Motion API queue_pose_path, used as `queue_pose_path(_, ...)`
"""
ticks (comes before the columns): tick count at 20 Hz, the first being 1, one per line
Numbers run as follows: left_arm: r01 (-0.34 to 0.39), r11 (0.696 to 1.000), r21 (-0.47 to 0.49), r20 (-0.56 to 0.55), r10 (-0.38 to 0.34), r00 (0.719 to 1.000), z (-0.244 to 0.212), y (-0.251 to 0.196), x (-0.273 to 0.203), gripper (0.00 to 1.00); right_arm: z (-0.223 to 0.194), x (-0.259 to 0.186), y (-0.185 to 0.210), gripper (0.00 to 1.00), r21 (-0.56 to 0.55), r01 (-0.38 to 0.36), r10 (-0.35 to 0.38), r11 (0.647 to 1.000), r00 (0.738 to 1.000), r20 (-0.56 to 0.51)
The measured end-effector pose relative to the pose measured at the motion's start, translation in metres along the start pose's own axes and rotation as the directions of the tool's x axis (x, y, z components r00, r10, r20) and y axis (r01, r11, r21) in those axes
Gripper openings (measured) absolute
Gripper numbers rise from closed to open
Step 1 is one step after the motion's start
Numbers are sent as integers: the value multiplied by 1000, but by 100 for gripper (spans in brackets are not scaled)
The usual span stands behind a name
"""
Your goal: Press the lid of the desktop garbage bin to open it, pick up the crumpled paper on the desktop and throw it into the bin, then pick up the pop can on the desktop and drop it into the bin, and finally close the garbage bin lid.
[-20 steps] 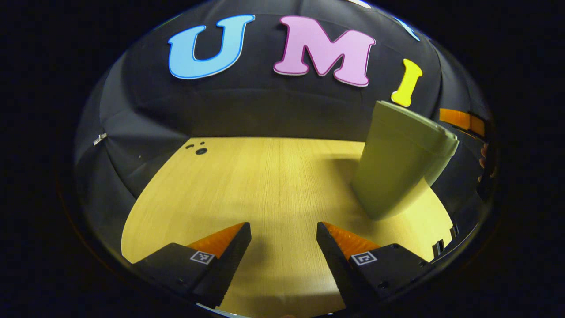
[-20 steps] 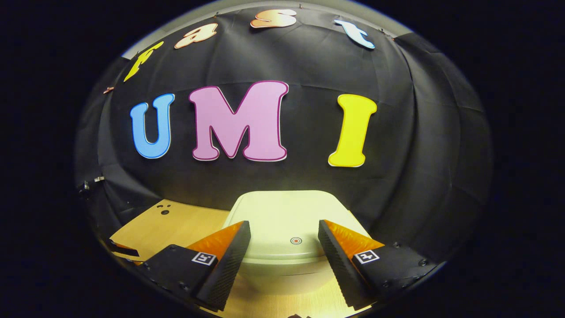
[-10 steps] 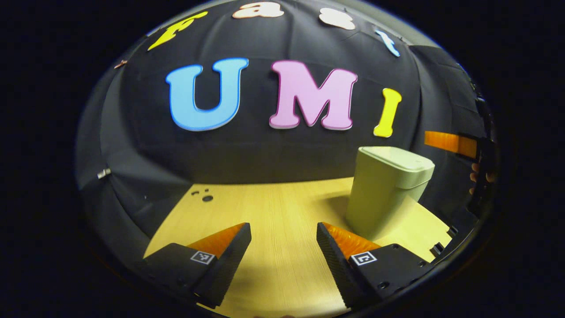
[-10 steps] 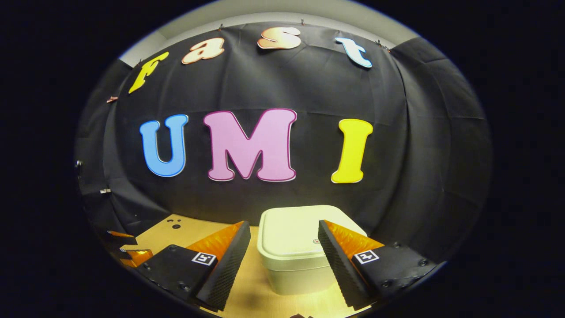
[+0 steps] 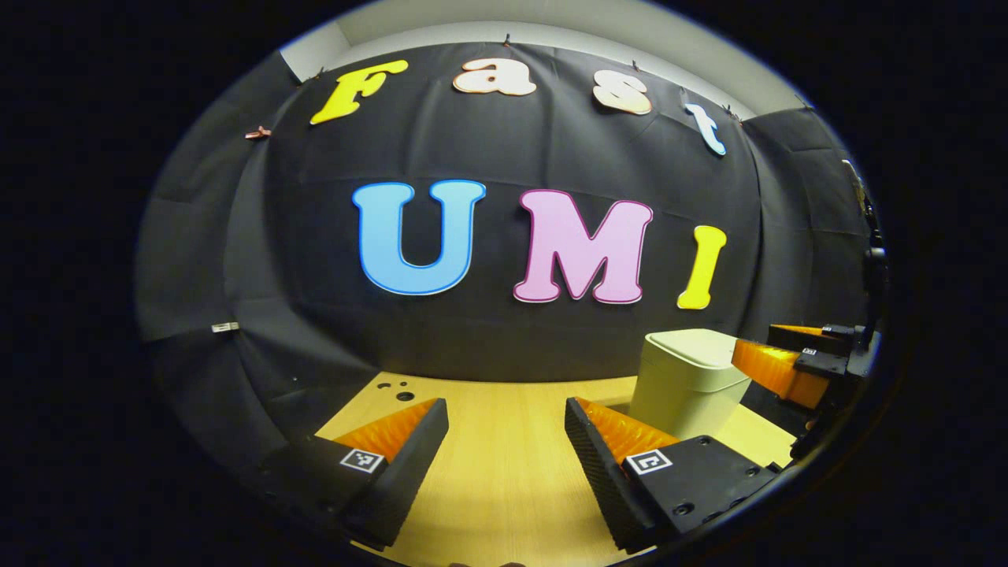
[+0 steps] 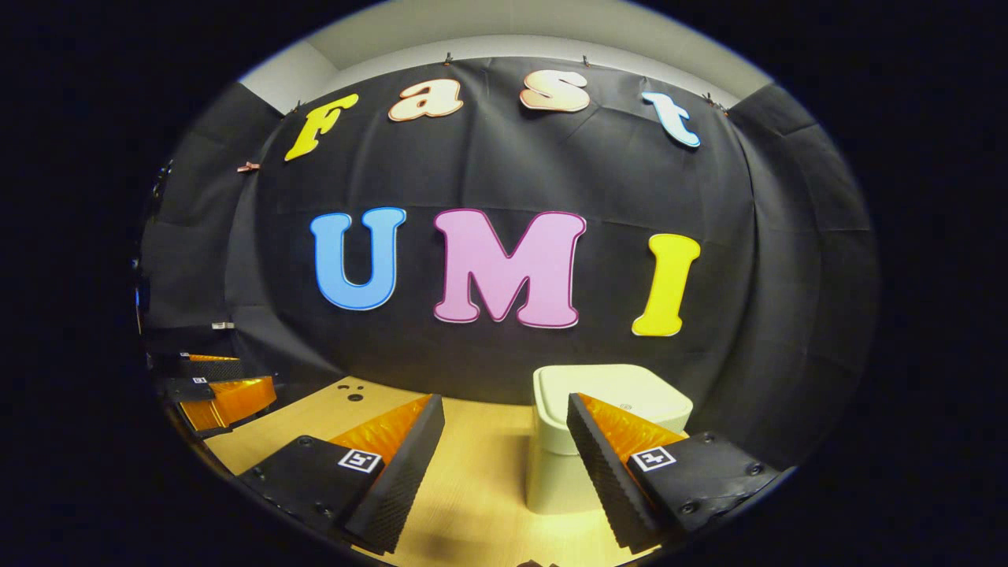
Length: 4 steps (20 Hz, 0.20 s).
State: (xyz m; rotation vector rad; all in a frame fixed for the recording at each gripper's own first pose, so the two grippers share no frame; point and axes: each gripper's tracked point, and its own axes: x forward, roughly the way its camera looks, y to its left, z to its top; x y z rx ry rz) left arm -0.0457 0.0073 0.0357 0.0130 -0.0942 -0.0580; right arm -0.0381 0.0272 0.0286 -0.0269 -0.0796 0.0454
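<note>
The pale green garbage bin point(image 5: 687, 382) stands upright on the wooden table at the right, its lid down. In the right gripper view the bin point(image 6: 602, 409) sits ahead, partly behind my right-hand finger. My left gripper point(image 5: 506, 425) is open above the table with nothing between its fingers. My right gripper point(image 6: 505, 429) is open too, held back from the bin. The right gripper point(image 5: 791, 358) appears at the far right of the left gripper view, beside the bin. The left gripper point(image 6: 216, 386) appears at the left edge of the right gripper view.
The wooden table point(image 5: 504, 472) runs back to the black cloth wall. A few small dark holes point(image 5: 398, 390) mark its far left corner; the same holes point(image 6: 353, 392) are seen in the right gripper view.
Both grippers have pulled back and away from the bin, which now looks smaller and farther off. The right gripper no longer hovers over the lid. The lid stays down.
</note>
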Motion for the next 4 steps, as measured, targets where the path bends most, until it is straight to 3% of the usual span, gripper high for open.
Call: queue_pose_path(4, -33, 998, -53, -69, 30, 997, -27, 9, -13, 96, -21, -14, 15, 99, 3, -28, 28, 1000, 999, -40)
